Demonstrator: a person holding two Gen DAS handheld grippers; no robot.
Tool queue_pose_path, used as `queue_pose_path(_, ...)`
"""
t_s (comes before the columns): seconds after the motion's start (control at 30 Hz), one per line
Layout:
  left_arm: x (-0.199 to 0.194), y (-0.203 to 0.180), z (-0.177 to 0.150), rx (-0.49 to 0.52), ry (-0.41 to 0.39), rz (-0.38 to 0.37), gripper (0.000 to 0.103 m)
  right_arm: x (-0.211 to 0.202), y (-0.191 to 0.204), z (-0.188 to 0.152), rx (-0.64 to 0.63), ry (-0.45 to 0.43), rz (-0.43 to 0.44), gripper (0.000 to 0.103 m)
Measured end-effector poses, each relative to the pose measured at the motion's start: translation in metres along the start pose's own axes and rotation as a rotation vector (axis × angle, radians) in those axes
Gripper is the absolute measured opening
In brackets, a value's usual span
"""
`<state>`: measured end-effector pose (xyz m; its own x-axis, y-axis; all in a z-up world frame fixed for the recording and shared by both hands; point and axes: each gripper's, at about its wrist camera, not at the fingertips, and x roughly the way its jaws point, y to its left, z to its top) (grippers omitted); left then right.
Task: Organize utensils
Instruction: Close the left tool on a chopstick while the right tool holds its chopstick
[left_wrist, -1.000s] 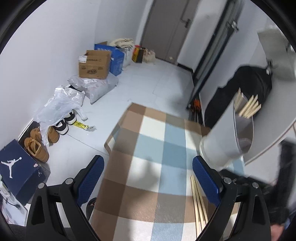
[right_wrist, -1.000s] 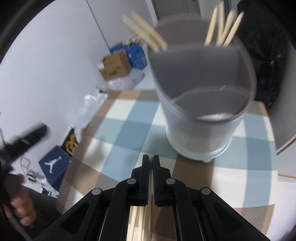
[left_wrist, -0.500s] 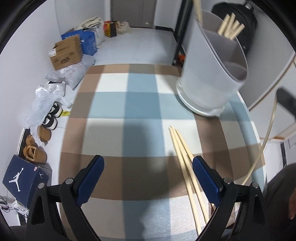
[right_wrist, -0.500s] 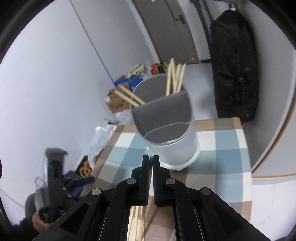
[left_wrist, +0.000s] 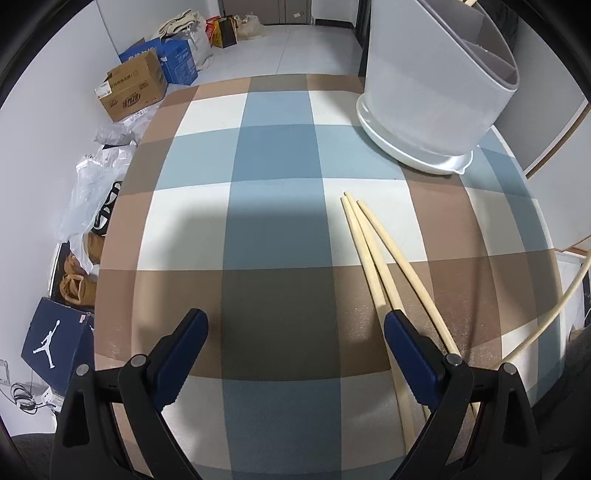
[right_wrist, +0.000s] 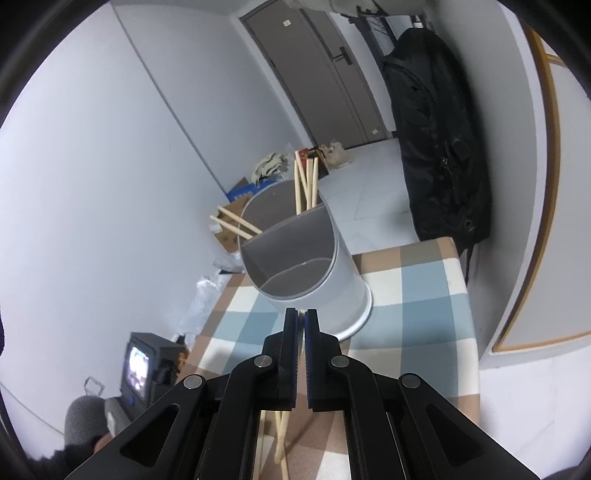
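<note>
Your left gripper (left_wrist: 293, 332) points steeply down at a checked cloth (left_wrist: 273, 177) of blue, white and brown squares, and its blue-padded jaws stand wide apart with nothing between them. Just beside its right-hand pad, three loose wooden chopsticks (left_wrist: 373, 254) lie flat on the cloth, their tips close together and pointing away from you toward the holder. Two of them run side by side and pass under that pad; the third angles off a little to the right.

Beyond the chopstick tips, at the upper right of the left wrist view, stands the utensil holder (left_wrist: 436, 85), a pale grey round tub on a white base. It sits upright on the cloth, apart from the loose chopsticks.

Your right gripper (right_wrist: 300, 325) is clenched, its two pads almost touching, and one chopstick (left_wrist: 554, 314) curves in from the right edge of the left wrist view toward it. Whether the pads pinch it cannot be told. In the right wrist view the holder (right_wrist: 314, 266) sits straight ahead, beyond the fingertips. An inner wall divides it into compartments. Several chopsticks (right_wrist: 304, 184) stand upright in the far compartment, and two more (right_wrist: 234, 223) lean out over its left rim. The near compartment looks bare.

On the floor to the left lie a cardboard box (left_wrist: 133, 90) and a dark blue shoebox (left_wrist: 55, 336).
</note>
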<state>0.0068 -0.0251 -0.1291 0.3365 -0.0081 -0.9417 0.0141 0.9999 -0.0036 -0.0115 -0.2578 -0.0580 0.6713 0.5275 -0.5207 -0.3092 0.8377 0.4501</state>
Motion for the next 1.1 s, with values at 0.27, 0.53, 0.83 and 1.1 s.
queue_pose_path(0.27,0.006,-0.004,0.008,0.0,0.037,0.043,0.094,-0.01,-0.009,0.001,0.031,-0.027,0.017,0.002)
queue_pose_path(0.53,0.009,-0.001,0.015,-0.013,0.04,0.024,0.082,-0.015,-0.017,0.002,0.054,-0.029,0.03,0.002)
queue_pose_path(0.83,0.012,-0.006,0.033,0.005,0.036,-0.012,0.041,0.003,-0.043,-0.003,0.161,0.066,-0.016,0.005)
queue_pose_path(1.1,0.009,0.003,0.033,-0.029,-0.001,-0.097,0.002,0.034,-0.076,-0.017,0.29,0.218,-0.08,0.029)
